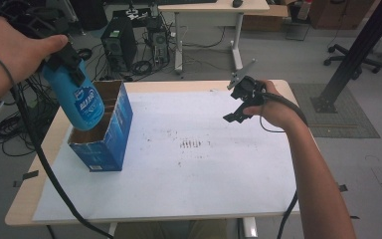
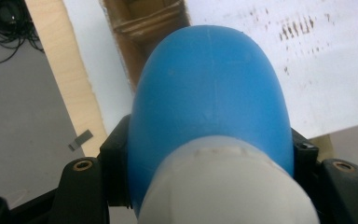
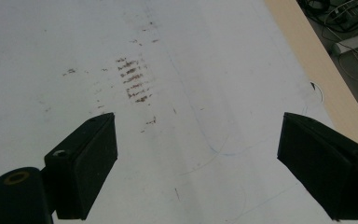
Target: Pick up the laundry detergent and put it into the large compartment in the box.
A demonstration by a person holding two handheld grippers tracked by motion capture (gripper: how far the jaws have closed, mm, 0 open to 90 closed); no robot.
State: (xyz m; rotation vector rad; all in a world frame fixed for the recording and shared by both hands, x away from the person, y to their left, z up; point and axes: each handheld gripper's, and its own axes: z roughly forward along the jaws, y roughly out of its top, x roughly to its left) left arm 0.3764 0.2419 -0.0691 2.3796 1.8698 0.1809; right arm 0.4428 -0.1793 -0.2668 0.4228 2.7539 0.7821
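At the upper left of the high view, the left gripper (image 1: 72, 67) is held up in the air, and its jaws are closed tight on a blue bottle (image 1: 79, 99). The bottle tips down and to the right, with its round bottom pointing at the blue box (image 1: 110, 137) just under it. In the left gripper view the bottle (image 2: 212, 93) is big in the middle, with a white part near the camera, and a black jaw presses on each side of it. Behind it, at the top of that view, you can see the brown inside of the box (image 2: 144, 23). The box stands open at the left side of the white sheet (image 1: 194, 164) on the table, and it looks like it has brown walls inside that split it into slots. My guess is the bottle is meant to go into one of those slots. To do that well, stand the bottle straighter first, line its bottom up over one slot, then go down slowly so it does not bump a wall or push the box over. Keep the squeeze firm until it sits. Over on the right of the high view, the right gripper (image 1: 238, 107) hangs over the sheet, well away from the box. In the right gripper view its jaws are wide apart with nothing between them, just the sheet with small brown marks (image 3: 133, 79). It could come over and hold the box steady.
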